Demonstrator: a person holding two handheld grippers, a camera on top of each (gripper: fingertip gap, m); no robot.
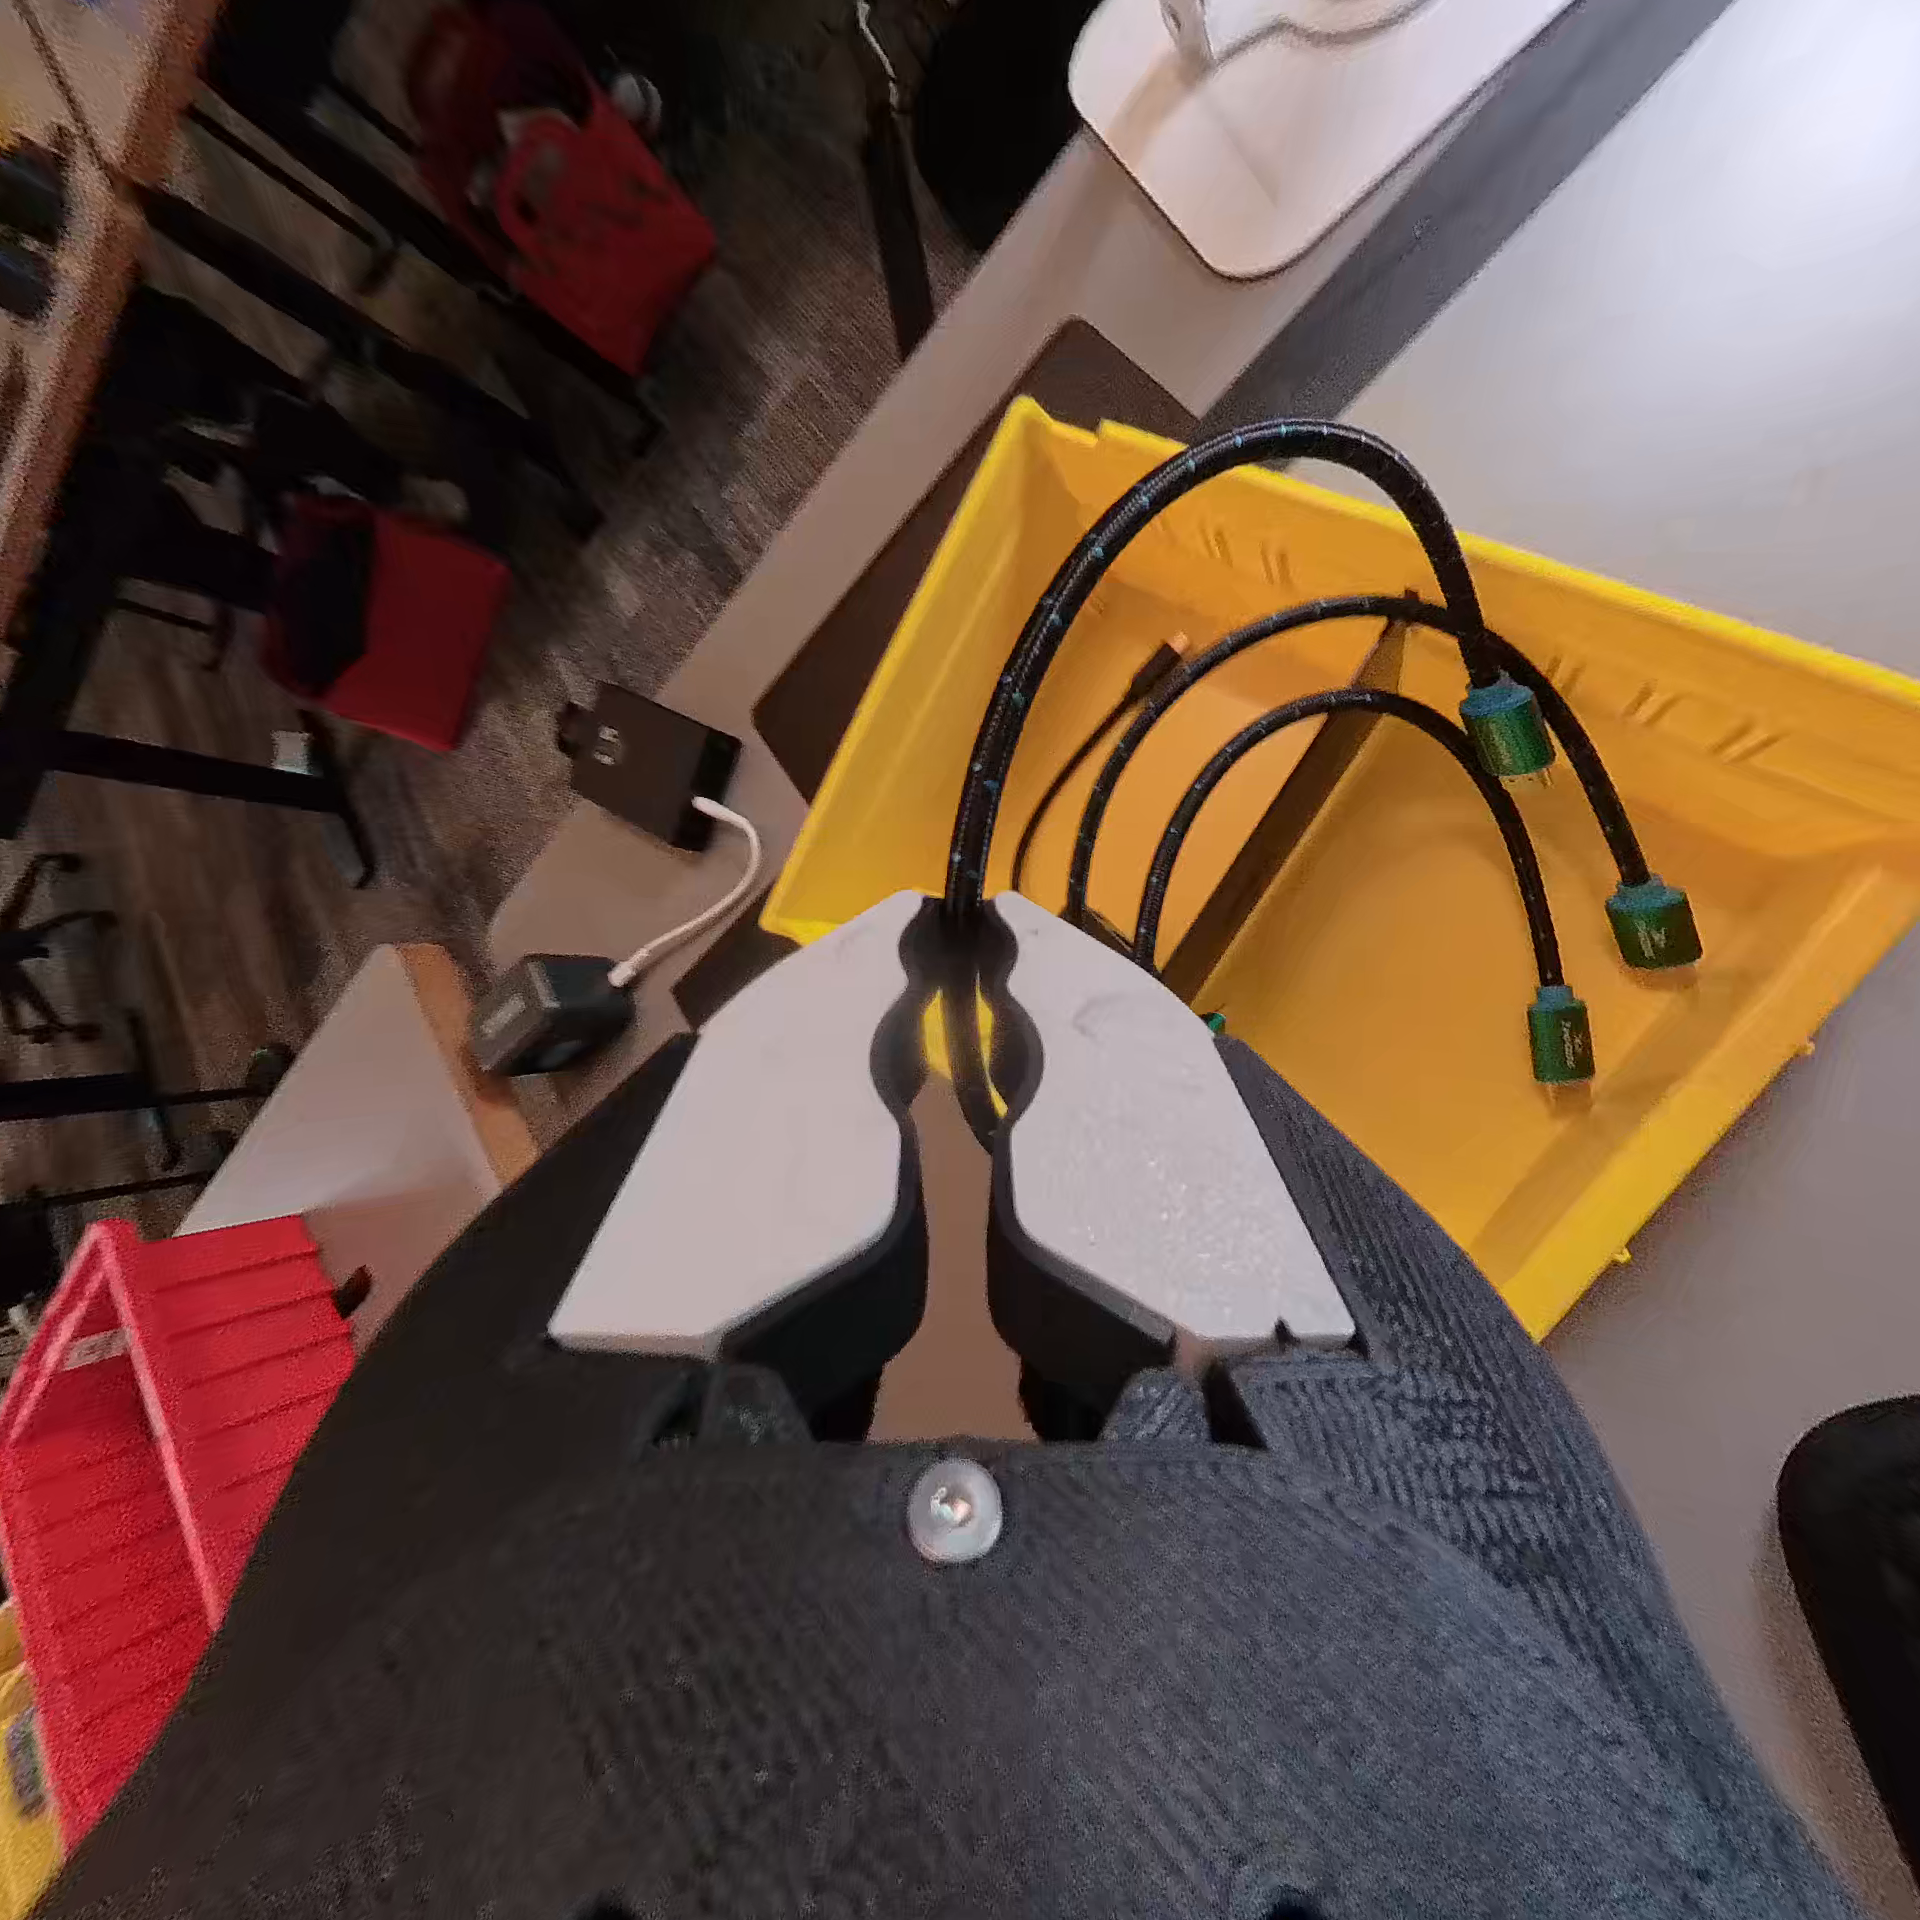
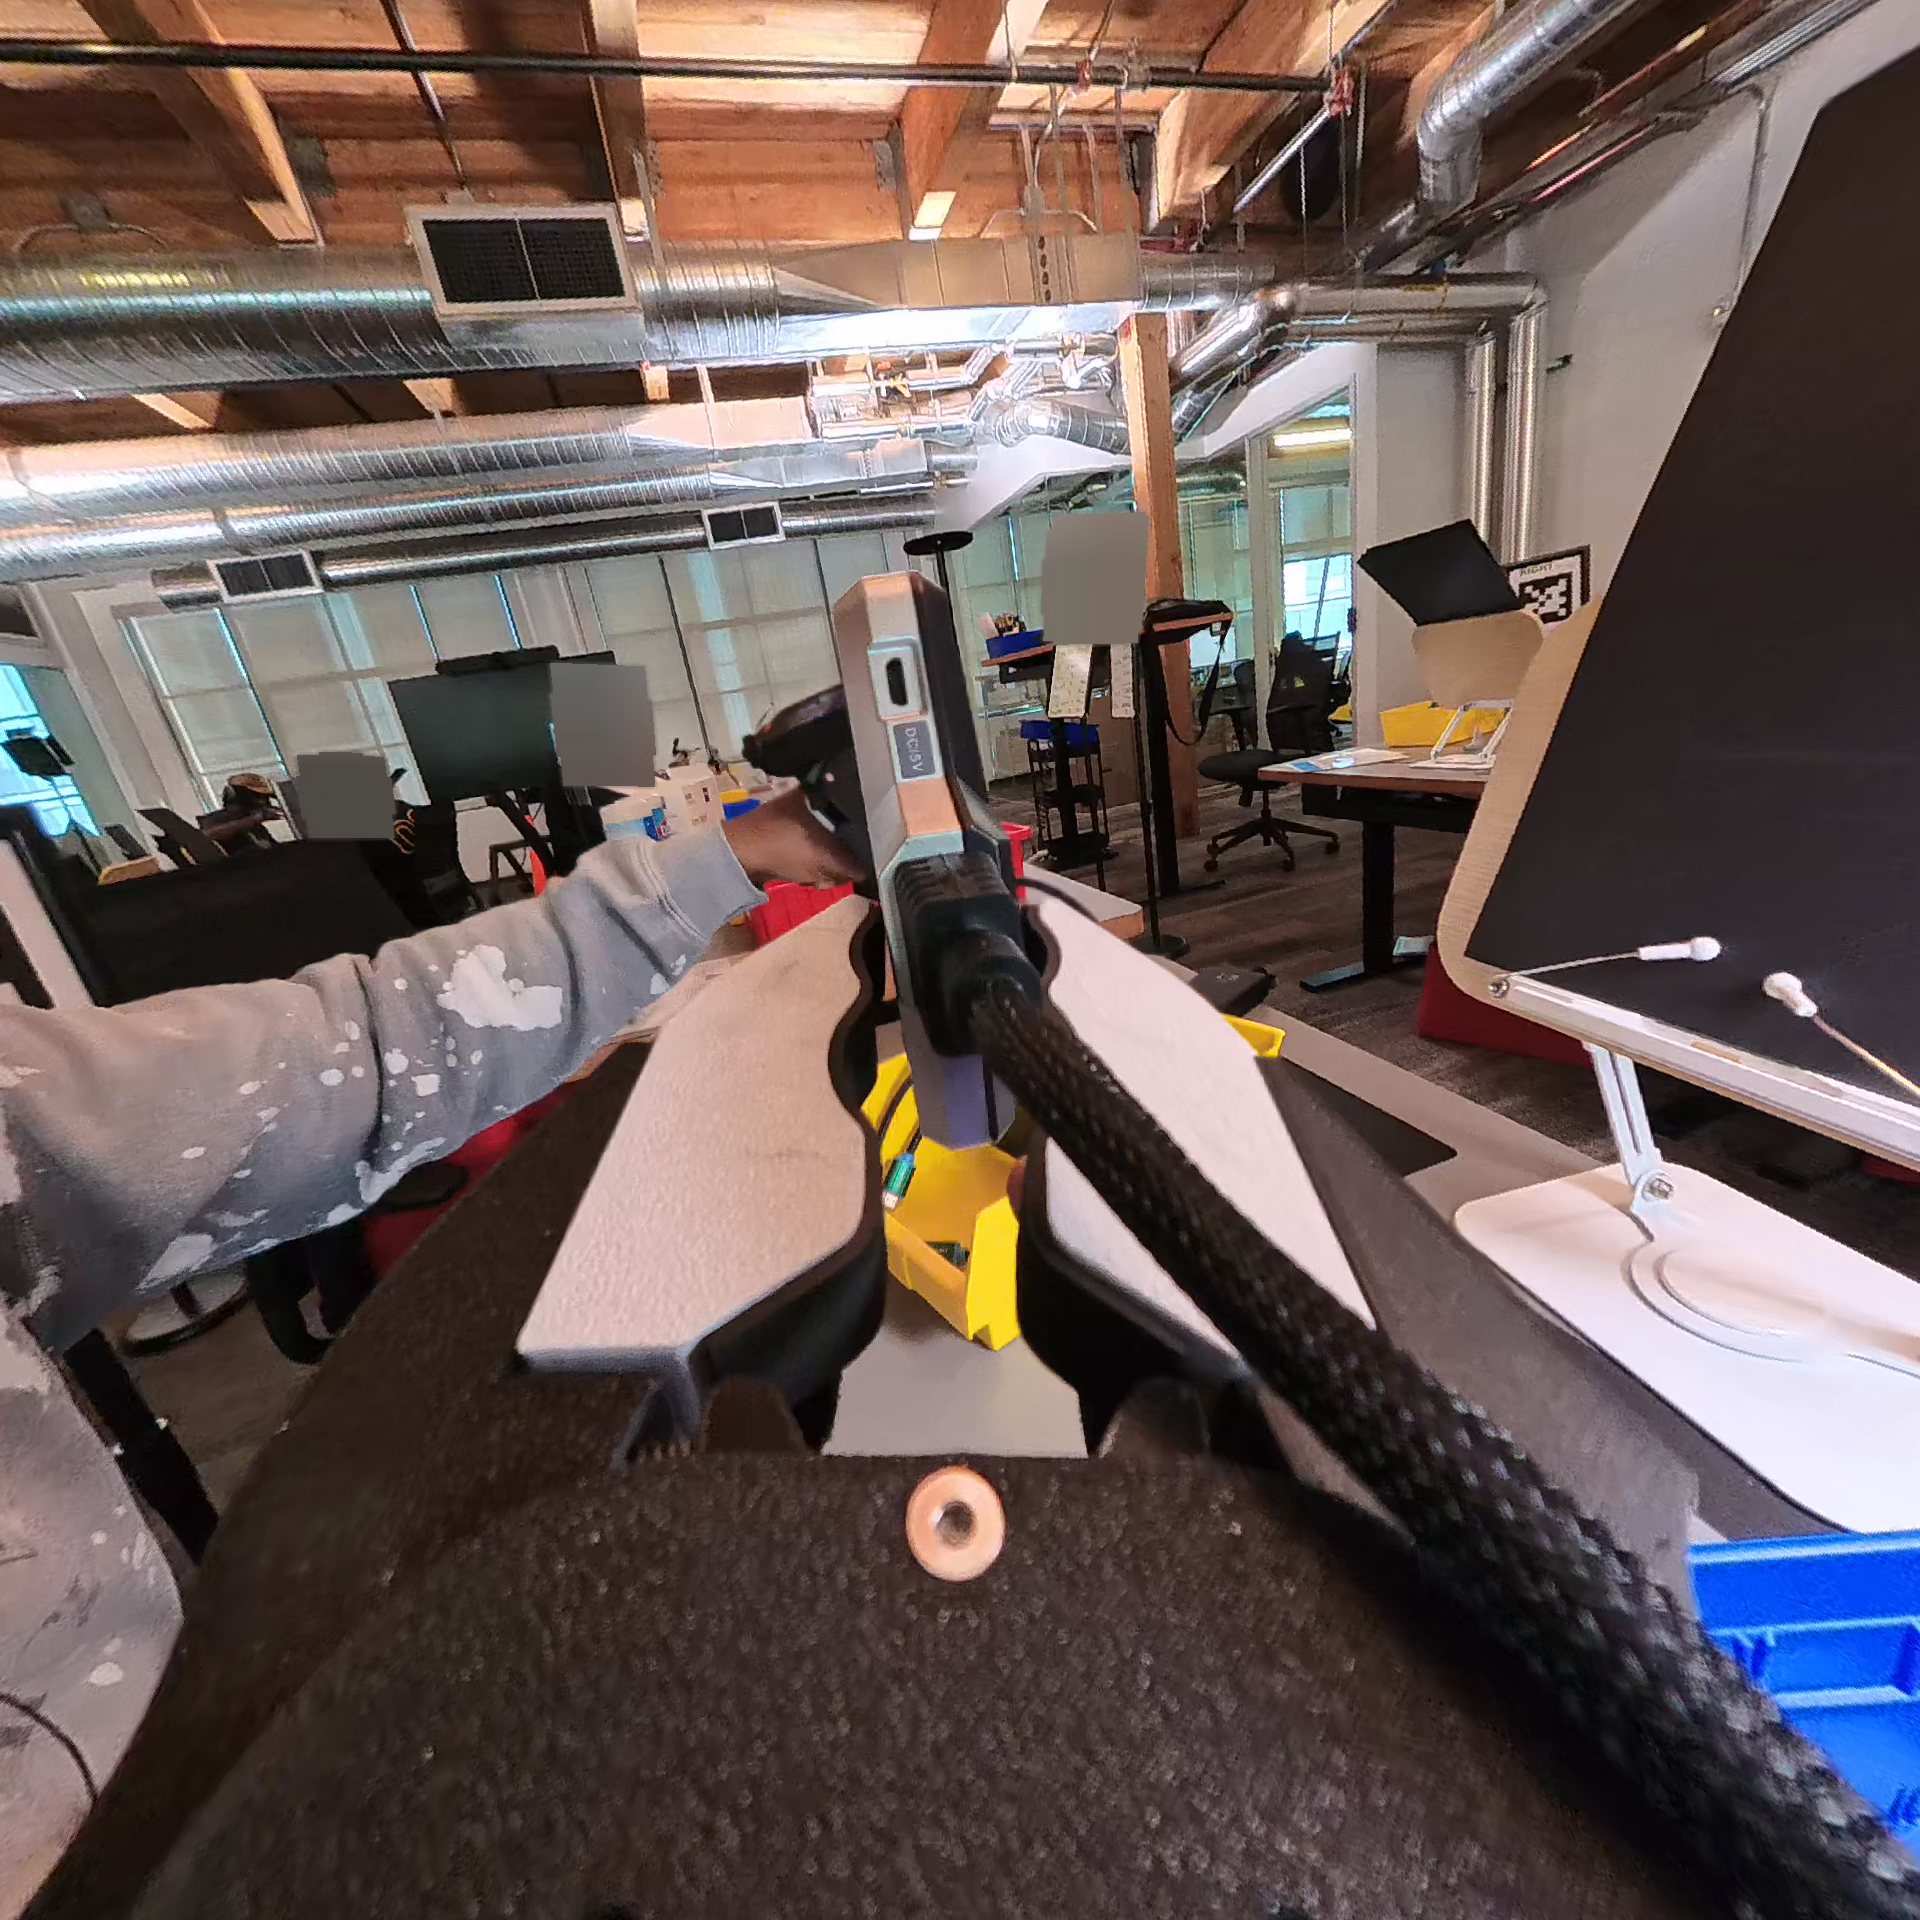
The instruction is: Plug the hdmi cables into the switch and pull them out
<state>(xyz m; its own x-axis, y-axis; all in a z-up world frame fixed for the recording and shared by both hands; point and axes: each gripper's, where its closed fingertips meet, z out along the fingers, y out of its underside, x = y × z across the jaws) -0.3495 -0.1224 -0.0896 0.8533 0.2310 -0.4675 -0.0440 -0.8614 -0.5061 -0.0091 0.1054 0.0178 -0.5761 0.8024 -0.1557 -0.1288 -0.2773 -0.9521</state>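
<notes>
Left gripper point(image 1: 954, 930) pinching black braided HDMI cable point(image 1: 1049, 613), green plugs point(image 1: 1652, 923) at 2 o'clock over yellow plastic bin point(image 1: 1704, 665). Right gripper point(image 2: 951, 940) clamped on grey metal switch point(image 2: 902, 727), upright, thick black braided cable point(image 2: 1299, 1309) trailing toward 5 o'clock.

- Black braided cables point(image 1: 1049, 613), flecked with teal, end in dark green plugs point(image 1: 1504, 727).
- A bright yellow bin point(image 1: 1621, 665) has a dark divider point(image 1: 1299, 769) across its floor.
- The left gripper point(image 1: 954, 940) has pale grey fingers point(image 1: 769, 1122) edged in black on a charcoal textured body.
- Red crates point(image 1: 603, 208) stand out against a brown-grey floor.
- The switch point(image 2: 914, 790) is grey with a copper-coloured band (and a small dark label).
- A thick black woven cable point(image 2: 1299, 1340) crosses the right gripper point(image 2: 951, 956).
- A grey sleeve point(image 2: 343, 1060) is spattered with white.
- A blue bin point(image 2: 1818, 1642) sits at the lower corner.
</notes>
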